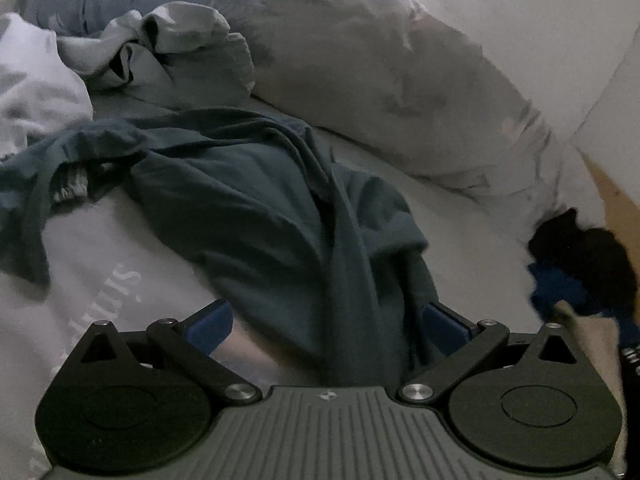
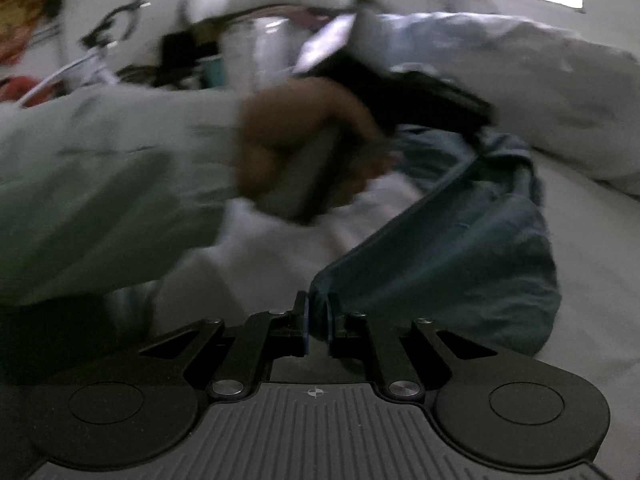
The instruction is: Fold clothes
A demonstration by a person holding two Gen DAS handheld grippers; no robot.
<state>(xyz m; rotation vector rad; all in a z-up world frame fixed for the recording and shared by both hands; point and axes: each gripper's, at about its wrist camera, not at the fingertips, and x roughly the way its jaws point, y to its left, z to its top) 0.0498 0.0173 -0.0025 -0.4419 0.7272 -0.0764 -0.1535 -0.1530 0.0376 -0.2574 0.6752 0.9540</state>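
Observation:
A dark teal garment lies crumpled on the white bed sheet. My left gripper is open just above it, its blue pads wide apart on either side of a bunched fold. In the right wrist view my right gripper is shut on an edge of the same teal garment, which stretches away from the pads. A person's hand in a pale green sleeve holds the left gripper's grey handle over the far part of the cloth; that area is blurred.
A large pale pillow lies behind the garment, and a crumpled grey-green cloth lies at the back left. A dark black-and-blue item sits at the right edge. Cluttered room items stand beyond the bed.

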